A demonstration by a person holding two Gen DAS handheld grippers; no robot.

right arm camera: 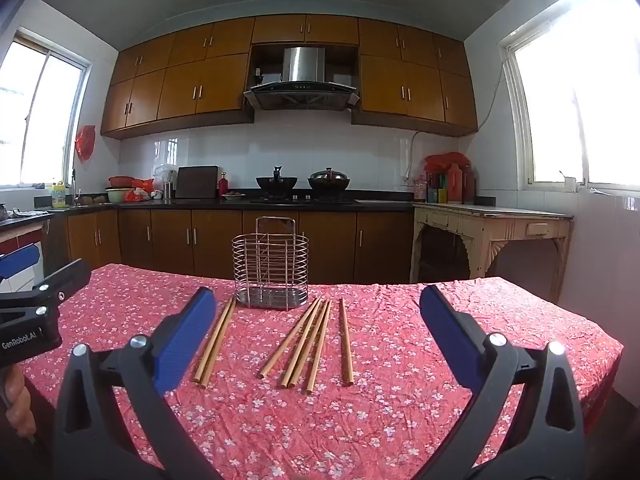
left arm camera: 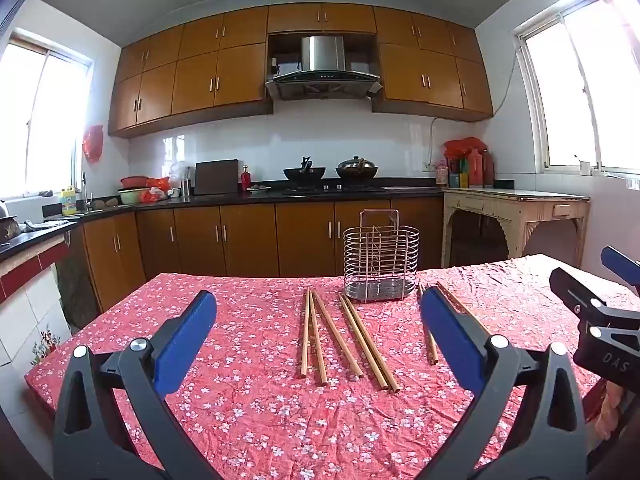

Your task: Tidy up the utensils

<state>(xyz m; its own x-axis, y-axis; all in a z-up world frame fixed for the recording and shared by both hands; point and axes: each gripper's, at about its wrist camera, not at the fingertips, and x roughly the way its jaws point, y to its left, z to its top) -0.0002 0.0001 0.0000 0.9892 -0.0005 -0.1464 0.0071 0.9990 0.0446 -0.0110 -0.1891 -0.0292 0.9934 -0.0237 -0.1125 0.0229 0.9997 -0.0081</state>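
Several wooden chopsticks (left arm camera: 344, 336) lie side by side on a table with a red floral cloth (left arm camera: 248, 400), also seen in the right wrist view (right arm camera: 312, 344). A wire utensil basket (left arm camera: 381, 266) stands upright behind them at the far edge; it also shows in the right wrist view (right arm camera: 270, 268) and looks empty. My left gripper (left arm camera: 318, 328) is open and empty, hovering above the table in front of the chopsticks. My right gripper (right arm camera: 318, 328) is open and empty, also in front of them. Two chopsticks (right arm camera: 214, 344) lie apart to the left in the right wrist view.
A kitchen counter (left arm camera: 280, 196) with woks, bottles and bowls runs along the back wall. A pale side table (left arm camera: 516, 208) stands at the back right. The other gripper shows at the right edge of the left wrist view (left arm camera: 600, 312) and at the left edge of the right wrist view (right arm camera: 32, 304).
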